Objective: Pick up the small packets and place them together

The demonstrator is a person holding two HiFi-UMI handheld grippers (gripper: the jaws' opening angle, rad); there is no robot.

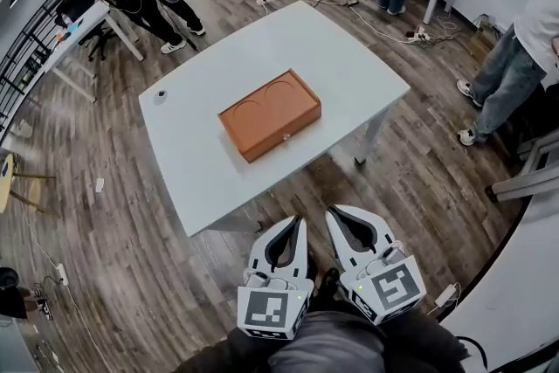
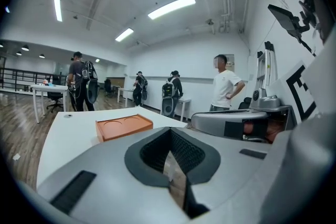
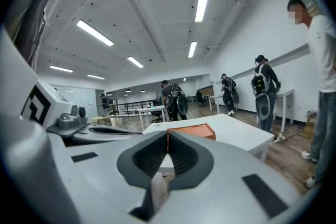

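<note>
Jaws of your left gripper (image 1: 300, 223) are pressed together with nothing between them; your right gripper (image 1: 333, 211) is closed and empty too; you hold both side by side, low before your body, over the wooden floor (image 1: 393, 179) and short of the white table (image 1: 336, 48); an orange box (image 1: 269, 113) lies flat in the table's middle; a small round thing (image 1: 160, 97) sits near its left edge; where the small packets lie, no view shows; one person (image 1: 515, 57) stands at the right, well apart; cables (image 1: 301, 0) run behind the table.
</note>
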